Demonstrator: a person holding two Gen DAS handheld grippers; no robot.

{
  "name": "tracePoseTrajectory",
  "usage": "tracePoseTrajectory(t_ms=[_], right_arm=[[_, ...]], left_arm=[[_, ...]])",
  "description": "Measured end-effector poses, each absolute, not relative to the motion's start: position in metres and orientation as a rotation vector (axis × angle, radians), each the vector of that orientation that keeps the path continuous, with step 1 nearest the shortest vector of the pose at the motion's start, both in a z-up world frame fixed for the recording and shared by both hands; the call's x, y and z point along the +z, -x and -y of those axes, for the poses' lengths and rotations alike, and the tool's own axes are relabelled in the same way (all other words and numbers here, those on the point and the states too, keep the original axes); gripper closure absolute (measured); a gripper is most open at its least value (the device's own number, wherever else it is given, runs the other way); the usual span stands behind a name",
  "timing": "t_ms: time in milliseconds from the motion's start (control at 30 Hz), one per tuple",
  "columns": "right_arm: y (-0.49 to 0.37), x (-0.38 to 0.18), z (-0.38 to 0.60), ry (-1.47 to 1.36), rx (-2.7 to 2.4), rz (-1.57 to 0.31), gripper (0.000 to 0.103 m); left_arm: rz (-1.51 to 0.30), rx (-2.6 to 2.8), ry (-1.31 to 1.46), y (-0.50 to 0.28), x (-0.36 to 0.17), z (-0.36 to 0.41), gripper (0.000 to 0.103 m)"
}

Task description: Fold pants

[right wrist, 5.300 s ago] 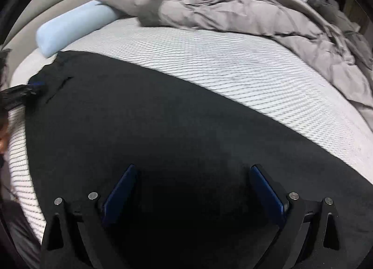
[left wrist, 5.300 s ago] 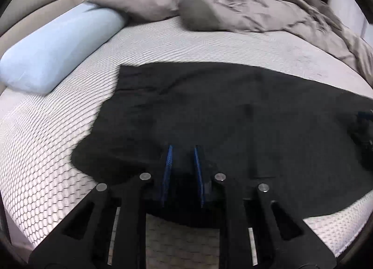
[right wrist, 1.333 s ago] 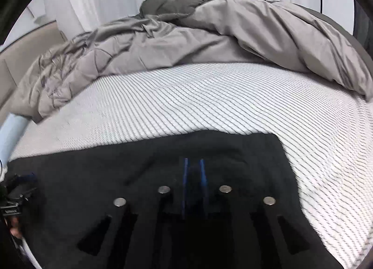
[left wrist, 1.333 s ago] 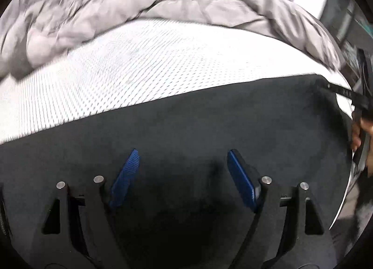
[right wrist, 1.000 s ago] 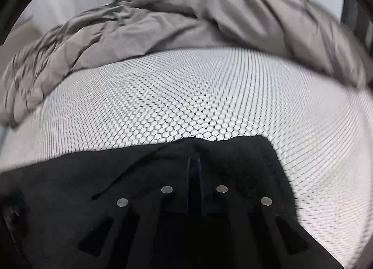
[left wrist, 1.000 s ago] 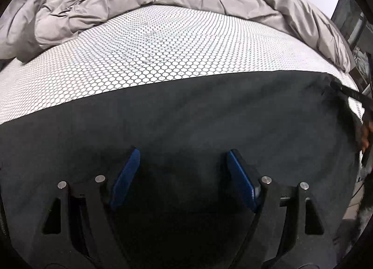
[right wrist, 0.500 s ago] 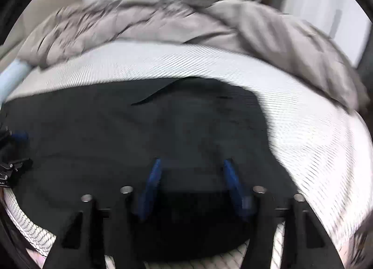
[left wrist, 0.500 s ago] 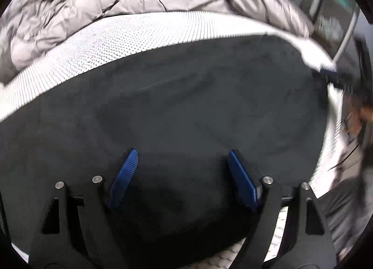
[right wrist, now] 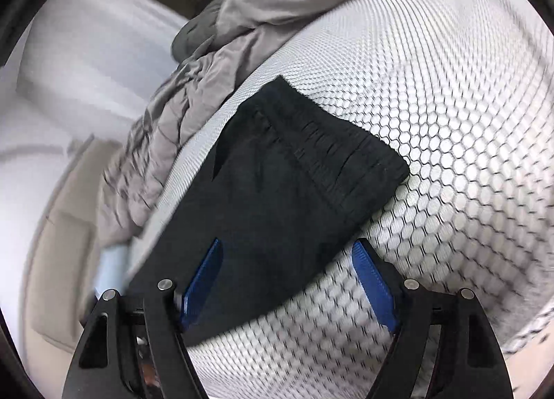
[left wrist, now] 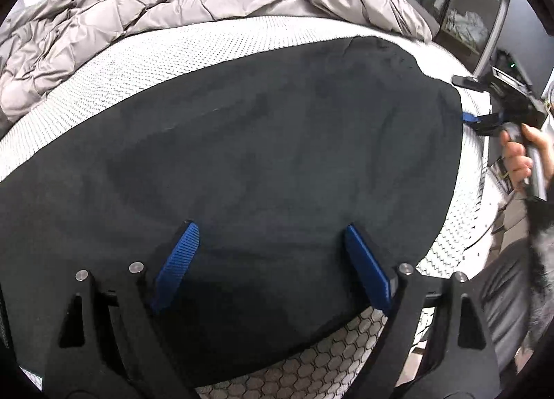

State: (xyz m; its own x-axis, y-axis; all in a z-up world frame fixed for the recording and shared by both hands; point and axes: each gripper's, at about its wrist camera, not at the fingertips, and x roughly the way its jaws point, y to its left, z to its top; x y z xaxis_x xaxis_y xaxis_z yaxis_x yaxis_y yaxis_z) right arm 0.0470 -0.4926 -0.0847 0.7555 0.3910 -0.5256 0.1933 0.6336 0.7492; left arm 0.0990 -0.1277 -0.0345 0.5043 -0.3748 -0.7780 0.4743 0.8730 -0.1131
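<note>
Both tongs let go: the left gripper (left wrist: 268,262) and right gripper (right wrist: 287,281), just opened wide, hang empty over flat black cloth pants (left wrist: 259,143) on the white honeycomb-mesh bed (right wrist: 450,94).

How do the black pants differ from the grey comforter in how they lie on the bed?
The black pants lie spread flat and smooth near the front edge of the mattress; the grey comforter is bunched into a wrinkled heap at the far side. The pants are almost black with a gathered waistband; the comforter is pale grey and quilted. Both rest on the mattress, and neither gripper holds either.
</note>
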Motion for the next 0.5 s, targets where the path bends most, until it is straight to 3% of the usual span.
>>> tracePoseTrajectory(t_ms=[67, 133, 167, 200, 300, 500], right_arm=[[-0.066, -0.089, 0.504, -0.979, 0.125, -0.684, 0.025], [-0.078, -0.091, 0.506, -0.992, 0.058, -0.667, 0.046], [-0.085, -0.091, 0.503, -0.954, -0.006, -0.678, 0.071], [-0.088, -0.089, 0.499, -0.933, -0.028, -0.673, 0.076], [-0.089, -0.061, 0.478, -0.849, -0.032, -0.622, 0.082], [-0.104, 0.029, 0.346, -0.493, 0.212, -0.526, 0.083]], left_arm=[[-0.898, -0.497, -0.104, -0.098, -0.033, 0.123, 0.018], [-0.891, -0.485, -0.080, -0.102, -0.030, 0.111, 0.018], [-0.887, -0.474, -0.064, -0.104, -0.029, 0.105, 0.018], [-0.881, -0.454, -0.041, -0.110, -0.026, 0.094, 0.018], [-0.863, -0.399, 0.033, -0.117, -0.018, 0.066, 0.018], [-0.814, -0.262, 0.176, -0.120, -0.005, -0.010, 0.018]])
